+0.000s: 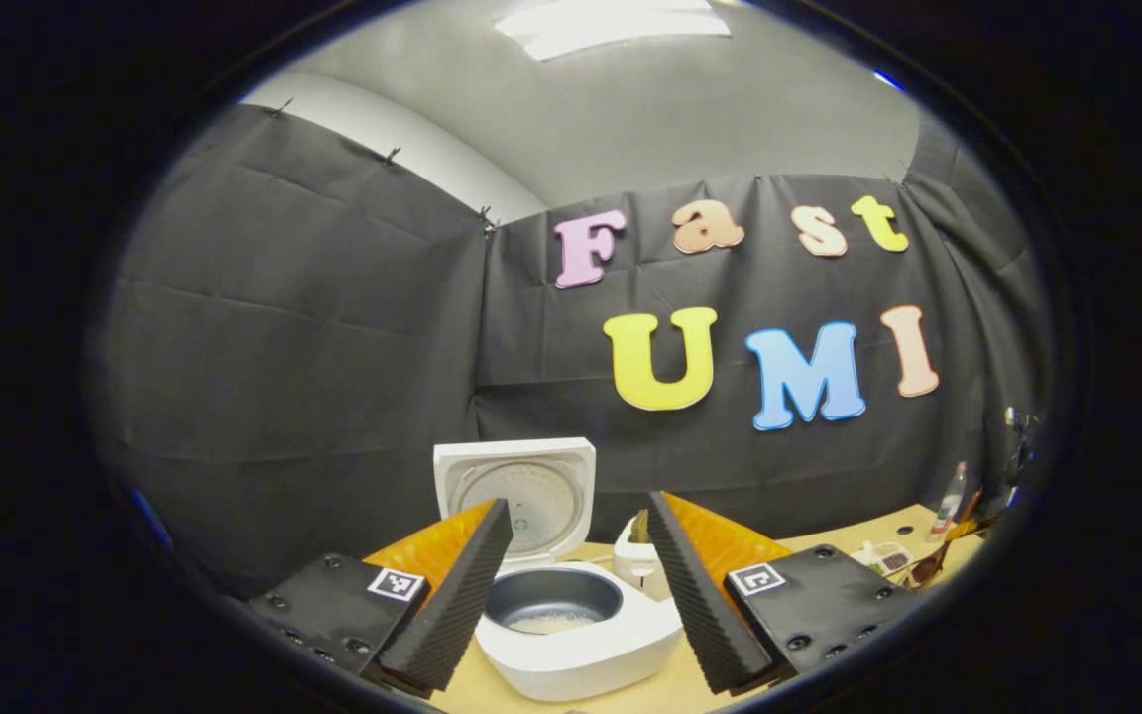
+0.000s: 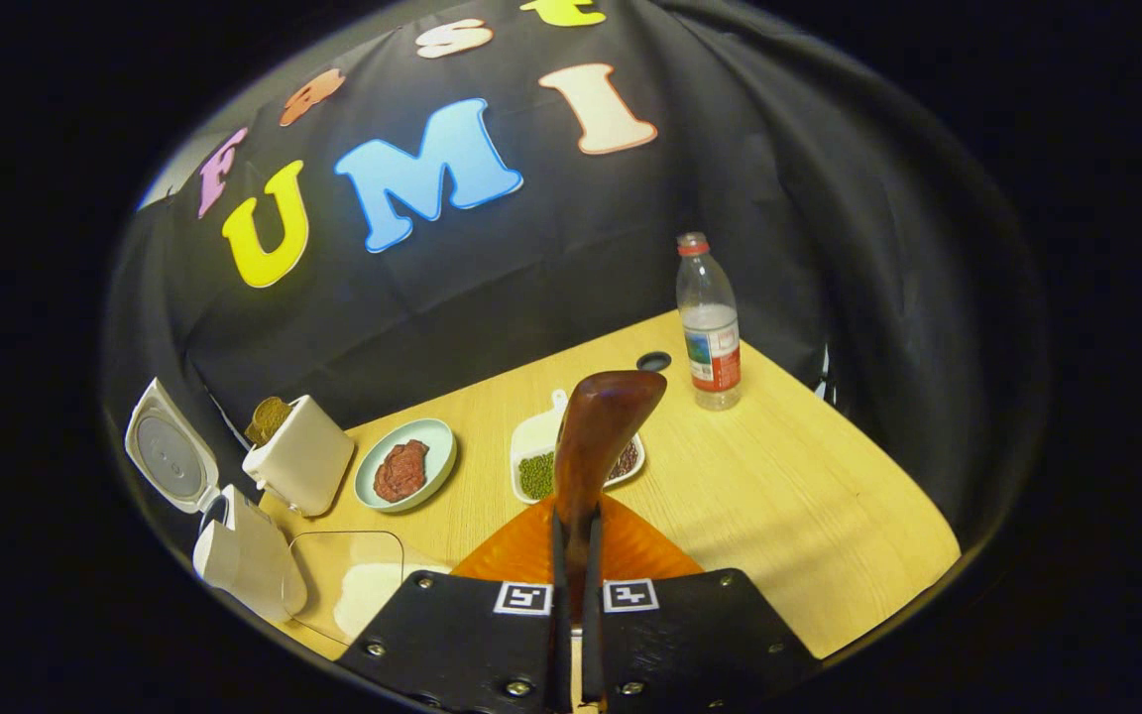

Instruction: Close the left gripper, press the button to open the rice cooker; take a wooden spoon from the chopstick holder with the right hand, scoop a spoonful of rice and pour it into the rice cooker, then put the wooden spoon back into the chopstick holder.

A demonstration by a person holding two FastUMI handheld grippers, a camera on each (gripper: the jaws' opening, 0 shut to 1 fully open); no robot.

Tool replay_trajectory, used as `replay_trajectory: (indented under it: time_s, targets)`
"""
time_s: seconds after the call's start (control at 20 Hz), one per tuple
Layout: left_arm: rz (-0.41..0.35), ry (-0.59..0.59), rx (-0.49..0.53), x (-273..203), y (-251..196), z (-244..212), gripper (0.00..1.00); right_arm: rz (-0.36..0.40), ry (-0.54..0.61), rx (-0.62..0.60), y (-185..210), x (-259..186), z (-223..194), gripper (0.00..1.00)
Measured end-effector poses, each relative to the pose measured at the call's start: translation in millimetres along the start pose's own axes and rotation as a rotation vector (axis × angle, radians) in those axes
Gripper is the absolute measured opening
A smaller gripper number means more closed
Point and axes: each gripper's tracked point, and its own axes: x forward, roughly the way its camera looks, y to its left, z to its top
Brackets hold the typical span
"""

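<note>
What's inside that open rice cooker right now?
In the left gripper view, the rice cooker stands with its lid up. Its dark pot holds a small patch of white rice at the bottom. The pot's near wall hides part of the bottom.

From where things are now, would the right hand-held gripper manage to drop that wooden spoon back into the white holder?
Probably yes. The right hand-held gripper is shut on the wooden spoon, and the chopstick holder stands open-topped on the table with nothing visible between them.

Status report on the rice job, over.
Left gripper open, before the open rice cooker, rice inside. Right gripper shut on wooden spoon, raised over table. Chopstick holder unobstructed.
</note>
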Motion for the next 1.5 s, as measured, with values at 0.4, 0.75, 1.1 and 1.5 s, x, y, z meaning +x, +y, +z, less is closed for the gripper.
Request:
replay_trajectory:
  time_s: [0.4, 0.75, 1.1, 1.5]
  targets:
    - [-0.052, -0.009, -0.021, 5.9, 7.8, -6.3, 0.92, 0.048, -0.133, -0.023, 50.0, -45.4, 49.5, 0.04]
    - [-0.037, 0.000, -0.049, 8.5, 47.3, -17.0, 0.99, 0.117, -0.137, -0.009, 106.5, -58.7, 41.2, 0.05]
    - [-0.018, 0.011, -0.046, 8.0, 91.9, -26.6, 0.99, 0.146, -0.085, -0.069, 154.2, -51.8, -7.8, 0.05]
    - [-0.011, 0.023, -0.022, 12.8, 133.4, -35.3, 0.99, 0.101, -0.046, -0.165, 177.4, -27.0, -63.3, 0.05]
